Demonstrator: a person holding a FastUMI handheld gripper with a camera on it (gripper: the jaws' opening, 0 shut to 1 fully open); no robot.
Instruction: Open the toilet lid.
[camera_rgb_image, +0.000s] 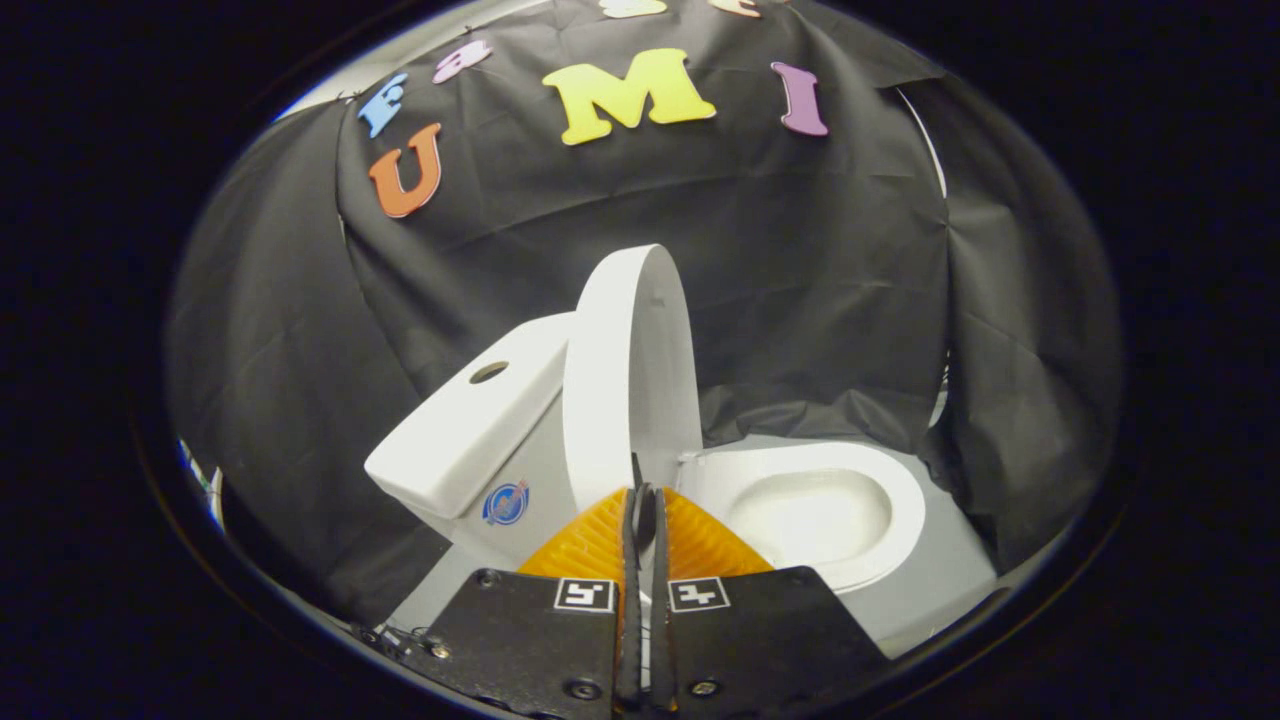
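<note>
Lid first: it stands raised, close to upright, hinged at the back of the bowl and leaning toward the tank, which sits just beside it on the far side from the bowl. The bowl's opening lies exposed next to the lid, so the job looks nearly or wholly finished from where I stand.

The gripper hangs just in front of the lid's lower edge, near the hinge end of the bowl. Its fingers are drawn almost together, with only a thin slit between them. Something dark and narrow sits in that slit at the tips; I cannot tell whether it is part of the lid's edge or part of the tool itself, so I cannot say they hold anything.

As for handling, the lid looks like a thin, rigid plastic shell, smooth and glossy, so probably light and somewhat slippery. It should swing freely on its hinge rather than need lifting. The best place to take it would be the rim farthest from the hinge, where a thin edge fits between the fingers and gives most leverage. Being upright near the tank, it may tip back down if let go carelessly, so a gentle release against the tank seems wise.
</note>
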